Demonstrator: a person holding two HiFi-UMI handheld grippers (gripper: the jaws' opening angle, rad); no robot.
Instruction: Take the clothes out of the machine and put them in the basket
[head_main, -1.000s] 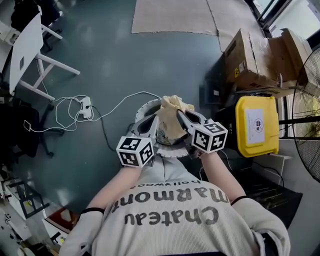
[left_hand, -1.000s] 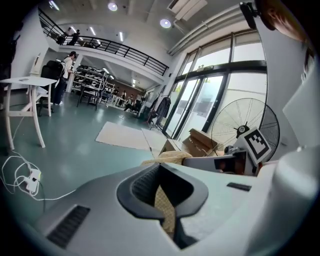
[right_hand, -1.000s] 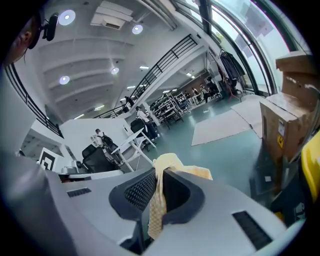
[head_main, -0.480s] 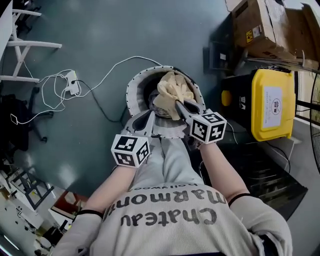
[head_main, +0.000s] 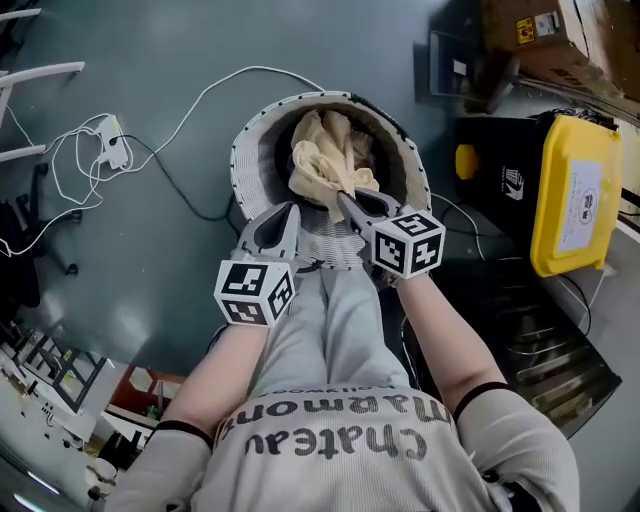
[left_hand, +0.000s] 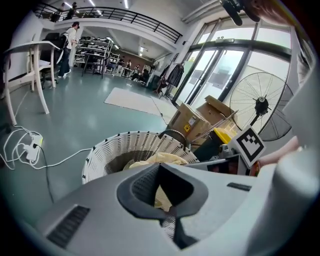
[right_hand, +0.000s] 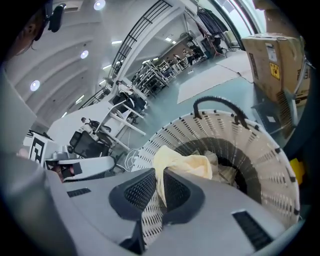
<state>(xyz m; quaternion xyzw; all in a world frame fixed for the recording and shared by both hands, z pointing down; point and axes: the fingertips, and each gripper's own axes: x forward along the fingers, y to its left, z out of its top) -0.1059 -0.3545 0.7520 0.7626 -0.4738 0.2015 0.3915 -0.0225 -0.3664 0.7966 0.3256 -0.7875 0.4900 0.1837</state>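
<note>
A white slotted basket (head_main: 240, 160) stands on the floor in front of the person's knees. A cream cloth (head_main: 320, 160) lies bunched inside it. My right gripper (head_main: 343, 198) is over the basket's near rim, shut on a corner of that cloth (right_hand: 182, 162), which sticks up between its pads (right_hand: 140, 192). My left gripper (head_main: 288, 208) hovers at the near-left rim with its tips together. The cloth (left_hand: 150, 161) shows just past them, and I cannot tell whether any of it is pinched. The washing machine is out of view.
A yellow-lidded black bin (head_main: 580, 190) stands to the right of the basket, and cardboard boxes (head_main: 560, 30) stand behind the bin. A white cable and power strip (head_main: 110, 150) lie on the floor at the left. A standing fan (left_hand: 257, 107) is at the far right.
Both grippers have come down together towards the basket. The cream cloth, held up above the rim before, now rests inside the basket.
</note>
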